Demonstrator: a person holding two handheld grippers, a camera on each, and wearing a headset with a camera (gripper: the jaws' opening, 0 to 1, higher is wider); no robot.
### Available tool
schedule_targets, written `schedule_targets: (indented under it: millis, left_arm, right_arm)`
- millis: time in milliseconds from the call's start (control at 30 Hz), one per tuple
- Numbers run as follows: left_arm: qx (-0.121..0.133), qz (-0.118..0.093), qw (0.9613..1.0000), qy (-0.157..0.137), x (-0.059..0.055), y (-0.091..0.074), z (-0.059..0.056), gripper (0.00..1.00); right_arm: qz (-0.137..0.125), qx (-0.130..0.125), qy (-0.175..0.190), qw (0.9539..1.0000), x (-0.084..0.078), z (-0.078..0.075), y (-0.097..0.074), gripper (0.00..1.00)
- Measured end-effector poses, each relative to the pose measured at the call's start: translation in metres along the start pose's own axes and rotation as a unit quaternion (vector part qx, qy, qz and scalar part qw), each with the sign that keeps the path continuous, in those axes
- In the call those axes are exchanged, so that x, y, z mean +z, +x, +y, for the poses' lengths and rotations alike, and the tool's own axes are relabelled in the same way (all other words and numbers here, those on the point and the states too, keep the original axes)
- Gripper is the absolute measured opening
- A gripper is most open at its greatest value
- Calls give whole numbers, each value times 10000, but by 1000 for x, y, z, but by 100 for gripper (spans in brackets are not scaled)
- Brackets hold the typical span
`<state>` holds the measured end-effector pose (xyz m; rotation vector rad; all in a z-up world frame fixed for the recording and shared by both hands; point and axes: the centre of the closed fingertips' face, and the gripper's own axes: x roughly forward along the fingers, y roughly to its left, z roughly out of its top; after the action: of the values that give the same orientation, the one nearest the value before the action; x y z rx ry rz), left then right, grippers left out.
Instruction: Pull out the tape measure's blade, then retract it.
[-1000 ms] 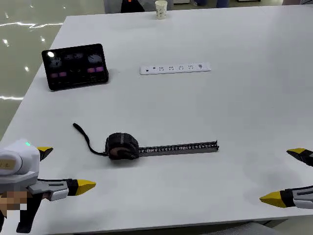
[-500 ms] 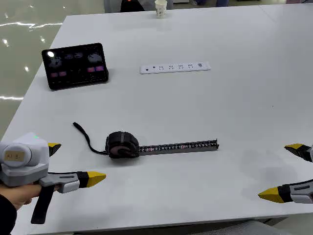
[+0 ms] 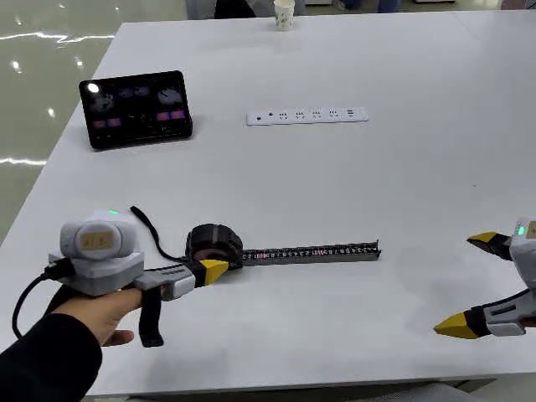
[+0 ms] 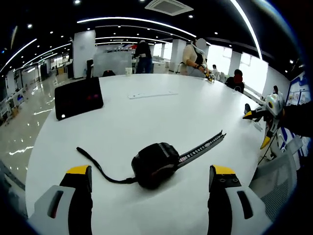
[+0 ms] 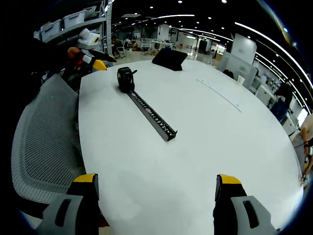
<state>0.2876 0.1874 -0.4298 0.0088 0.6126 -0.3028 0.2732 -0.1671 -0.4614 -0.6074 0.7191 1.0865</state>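
Left gripper has moved forward since the earlier frame, from the near left edge up to the tape measure. Right gripper has barely shifted, at the near right edge.

Tape measure lies on the white surface, near the front, left of centre. Blade is already out, flat on the surface, running right from the case, with its hook at the far end. Strap trails off to the left behind the case.

Left fingers are wide. In the left gripper view they stand either side of the case with a gap on both sides, nothing gripped. Right fingers are wide too, empty, well apart from the hook.

Judgement: the pull-out looks done and the step in hand is securing the case for the retract. To do it well:
- Centre the case between the left fingers and close squarely across its sides.
- Keep the strap out of the pinch.
- Don't press down on the blade where it leaves the case.
- Bring the right gripper to the hook end and guide the blade back, so it doesn't whip or drag the case.

Lock switch is too small to make out.

Tablet, power strip and paper cup sit far back, out of the way.
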Motion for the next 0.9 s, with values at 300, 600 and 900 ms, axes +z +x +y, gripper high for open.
schedule_targets:
  millis: [300, 600, 900]
  left_arm:
    - [-64, 14, 9994, 335, 3, 19, -24, 99]
    - [225, -51, 9991, 370, 3, 34, -25, 97]
    - [269, -156, 9995, 103, 5, 41, -25, 96]
  right_arm:
    - [150, 244, -207, 9994, 15, -8, 12, 99]
    - [344, 455, -354, 9977, 27, -20, 22, 99]
    - [406, 566, -484, 9964, 39, -26, 30, 99]
